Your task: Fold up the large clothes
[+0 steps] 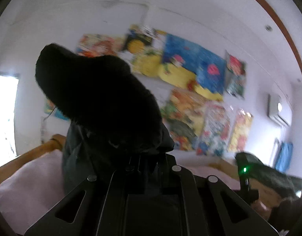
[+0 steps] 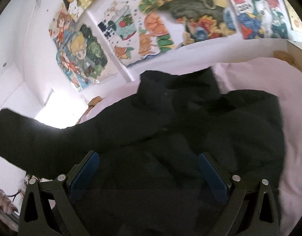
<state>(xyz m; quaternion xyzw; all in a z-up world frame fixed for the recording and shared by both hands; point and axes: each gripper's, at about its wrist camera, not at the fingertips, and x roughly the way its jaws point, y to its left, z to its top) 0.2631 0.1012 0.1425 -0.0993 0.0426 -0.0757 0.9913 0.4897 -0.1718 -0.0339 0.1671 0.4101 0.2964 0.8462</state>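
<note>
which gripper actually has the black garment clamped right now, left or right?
The left gripper: its jaws are shut on a bunched fold of the black garment. The right gripper stands wide open over the cloth, blue pads apart.

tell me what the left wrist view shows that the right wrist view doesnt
Only the left wrist view: the left gripper shut on a raised fold of the black garment, an air conditioner, a green light.
Only the right wrist view: the right gripper open over the garment spread out.
Both: garment, pink sheet, posters.
</note>
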